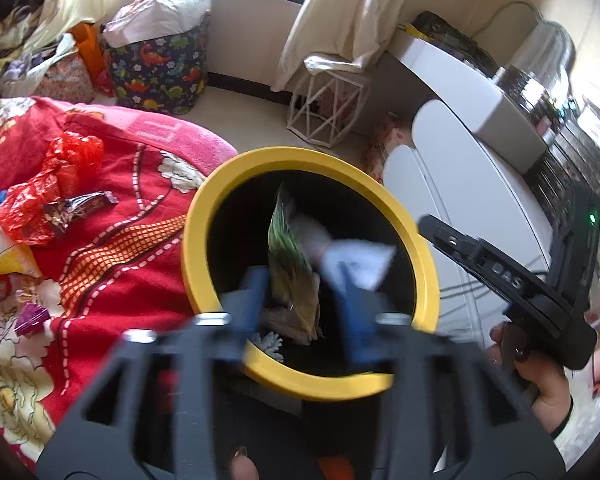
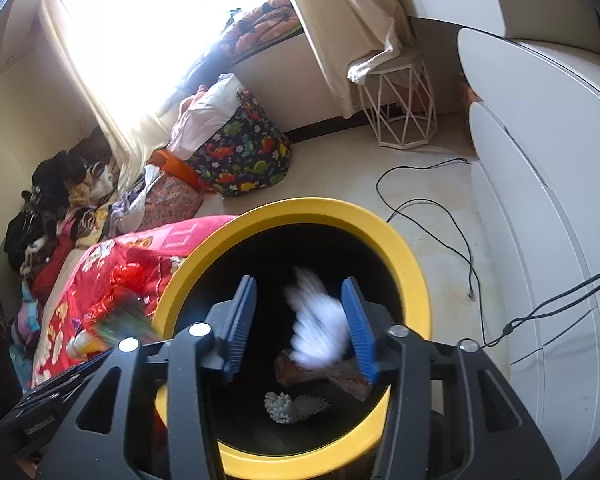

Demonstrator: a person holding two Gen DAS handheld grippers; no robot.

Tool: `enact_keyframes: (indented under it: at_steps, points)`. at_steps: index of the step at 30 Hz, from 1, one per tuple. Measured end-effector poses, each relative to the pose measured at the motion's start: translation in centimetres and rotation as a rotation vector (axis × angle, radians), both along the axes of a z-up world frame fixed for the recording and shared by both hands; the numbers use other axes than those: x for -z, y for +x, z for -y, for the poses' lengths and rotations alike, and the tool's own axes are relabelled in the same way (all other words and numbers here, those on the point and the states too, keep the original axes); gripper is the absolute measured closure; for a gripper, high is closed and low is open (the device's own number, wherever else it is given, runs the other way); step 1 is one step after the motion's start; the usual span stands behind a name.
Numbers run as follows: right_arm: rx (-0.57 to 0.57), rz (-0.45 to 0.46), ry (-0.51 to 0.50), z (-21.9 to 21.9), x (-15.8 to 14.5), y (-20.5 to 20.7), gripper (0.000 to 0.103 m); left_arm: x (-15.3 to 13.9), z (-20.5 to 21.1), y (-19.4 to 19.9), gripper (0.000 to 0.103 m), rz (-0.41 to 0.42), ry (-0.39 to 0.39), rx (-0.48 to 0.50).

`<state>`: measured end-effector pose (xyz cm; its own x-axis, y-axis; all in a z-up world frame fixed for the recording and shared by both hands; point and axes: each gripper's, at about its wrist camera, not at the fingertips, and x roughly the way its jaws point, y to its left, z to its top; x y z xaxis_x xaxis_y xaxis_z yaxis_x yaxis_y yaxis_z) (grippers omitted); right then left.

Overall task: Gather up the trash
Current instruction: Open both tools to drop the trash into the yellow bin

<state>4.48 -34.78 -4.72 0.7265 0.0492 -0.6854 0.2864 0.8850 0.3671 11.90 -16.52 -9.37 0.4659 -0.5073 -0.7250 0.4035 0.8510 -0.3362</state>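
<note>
left gripper [image 1: 300, 300]: fingers apart over yellow-rimmed bin [image 1: 204, 216], green wrapper [image 1: 292, 264] loose between them | right gripper [image 2: 300, 328]: fingers apart, white paper [image 2: 320, 332] blurred above bin; red bag [image 1: 48, 188] on bed [image 1: 132, 280]

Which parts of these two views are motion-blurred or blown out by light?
Left wrist view: the left tongs are smeared, and so is the green wrapper over the yellow bin. Right wrist view: the white paper between the open tongs is streaked, and the window is glared to white.
</note>
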Motion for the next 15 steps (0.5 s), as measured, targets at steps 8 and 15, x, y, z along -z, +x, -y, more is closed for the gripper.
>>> enact_keyframes:
  at_steps: [8,15]
  points:
    - [0.005,0.029,-0.009,-0.5,-0.6,-0.1,0.033,-0.8,-2.3,-0.4,0.011,0.041,0.009,-0.102]
    - [-0.024,0.057,-0.019,-1.8,-1.4,0.0,0.025,-1.9,-4.7,-1.4,0.011,0.099,0.026,-0.164]
